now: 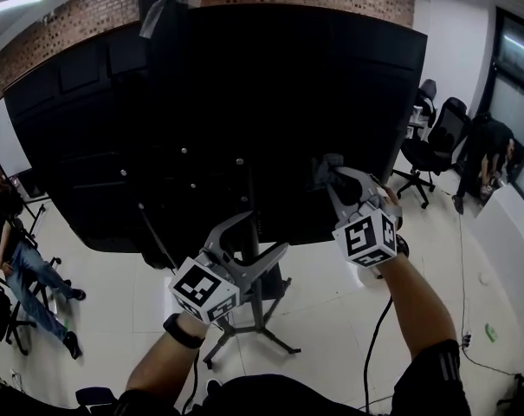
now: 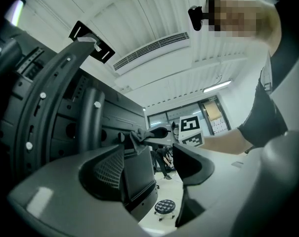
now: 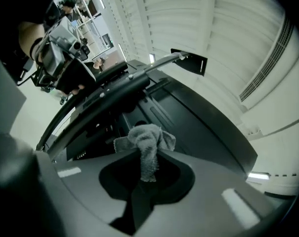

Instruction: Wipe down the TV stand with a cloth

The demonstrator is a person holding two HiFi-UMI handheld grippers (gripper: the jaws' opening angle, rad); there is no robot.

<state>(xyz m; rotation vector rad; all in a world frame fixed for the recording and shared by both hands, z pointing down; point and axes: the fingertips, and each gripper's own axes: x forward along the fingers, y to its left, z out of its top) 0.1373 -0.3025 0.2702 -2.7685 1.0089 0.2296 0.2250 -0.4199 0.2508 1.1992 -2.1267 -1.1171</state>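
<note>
The right gripper (image 1: 329, 176) was clamped on a grey cloth (image 3: 146, 141), which bunched out above its jaws and sat against the black back of the TV (image 1: 244, 94). The left gripper (image 1: 263, 234) was lower, jaws wide apart with nothing between them, just beside the upright post of the TV stand (image 1: 260, 315)

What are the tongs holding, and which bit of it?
The right tongs pinch a grey cloth by its narrow bunched end; the rest puffs out past the tips. The left tongs are open and empty.
</note>
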